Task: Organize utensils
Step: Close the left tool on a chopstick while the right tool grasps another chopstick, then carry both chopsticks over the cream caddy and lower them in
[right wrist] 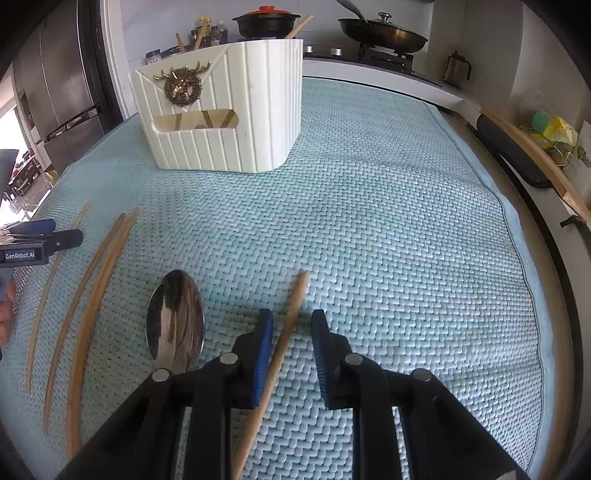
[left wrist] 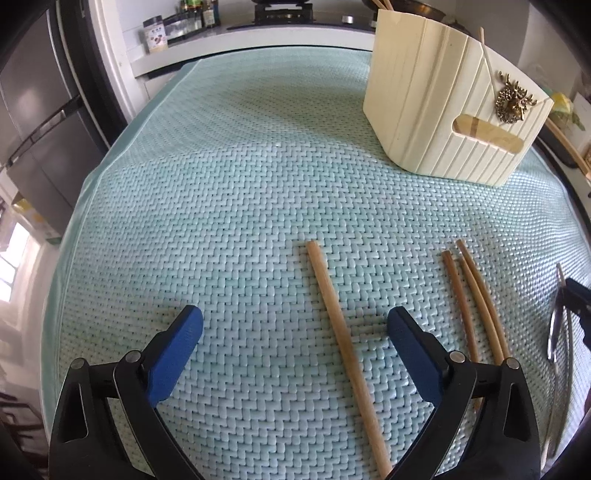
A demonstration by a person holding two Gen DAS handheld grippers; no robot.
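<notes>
My left gripper [left wrist: 294, 325] is open and empty, low over the mat, with one wooden chopstick [left wrist: 341, 334] lying between its fingers. Three more chopsticks [left wrist: 471, 302] lie to its right. My right gripper [right wrist: 291, 325] is open, its fingers either side of a single chopstick [right wrist: 284, 343] on the mat. A metal spoon [right wrist: 175, 321] lies just left of it, then several chopsticks [right wrist: 88, 295]. The cream utensil holder [right wrist: 225, 107] with a gold deer badge stands at the back and holds several chopsticks; it also shows in the left wrist view [left wrist: 448, 99].
A woven teal mat [right wrist: 388, 229] covers the table. A stove with a pot [right wrist: 266, 18] and pan [right wrist: 384, 33] is behind. A fridge [left wrist: 33, 110] stands at the left. A chair back [right wrist: 517, 155] is at the right edge.
</notes>
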